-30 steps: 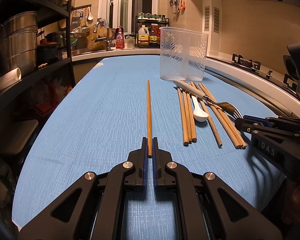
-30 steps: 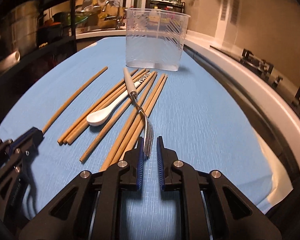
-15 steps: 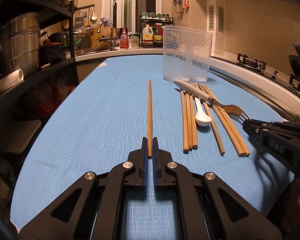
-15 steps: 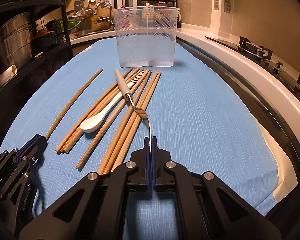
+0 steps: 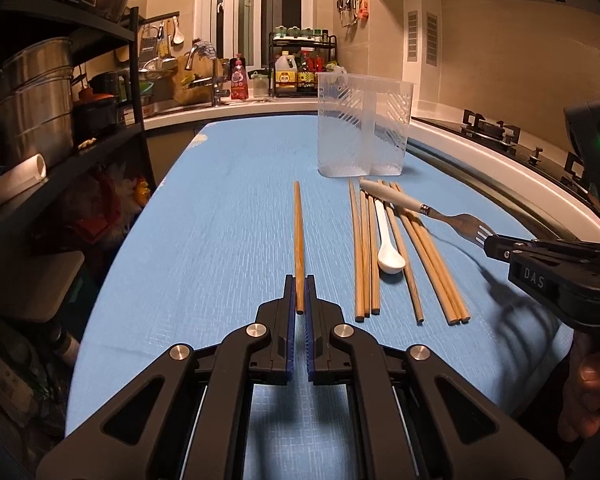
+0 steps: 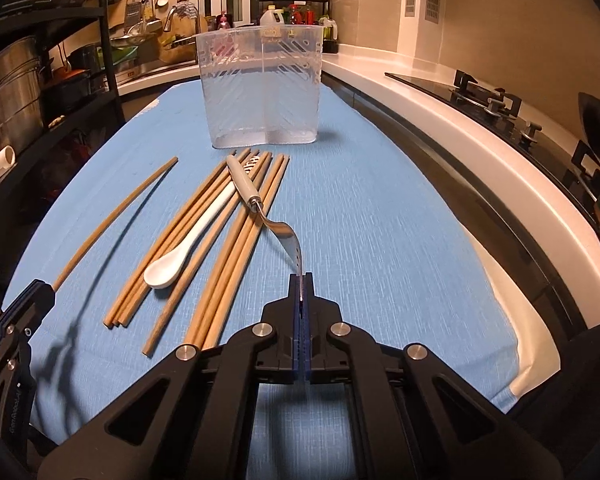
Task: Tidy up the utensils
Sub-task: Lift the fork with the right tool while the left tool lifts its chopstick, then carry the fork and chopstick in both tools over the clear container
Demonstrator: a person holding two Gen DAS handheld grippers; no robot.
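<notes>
My left gripper (image 5: 299, 280) is shut on the near end of a single wooden chopstick (image 5: 298, 232) that points away over the blue cloth. My right gripper (image 6: 301, 278) is shut on the tines of a fork (image 6: 276, 228) with a grey handle (image 6: 240, 178); the fork is lifted at the tine end, and its handle lies across several chopsticks (image 6: 220, 240). A white spoon (image 6: 180, 256) lies among them. A clear two-compartment plastic holder (image 6: 262, 88) stands upright behind them. In the left wrist view the right gripper (image 5: 496, 246) and fork (image 5: 456, 220) are at the right.
A blue cloth (image 6: 380, 208) covers the counter. A dark shelf rack with metal pots (image 5: 32, 104) stands on the left. A white counter edge with a gas hob (image 6: 492, 96) runs along the right. Sink and bottles are at the far back.
My right gripper shut on the fork tines and lifted that end up. My left gripper stays shut on the single chopstick, raised slightly.
</notes>
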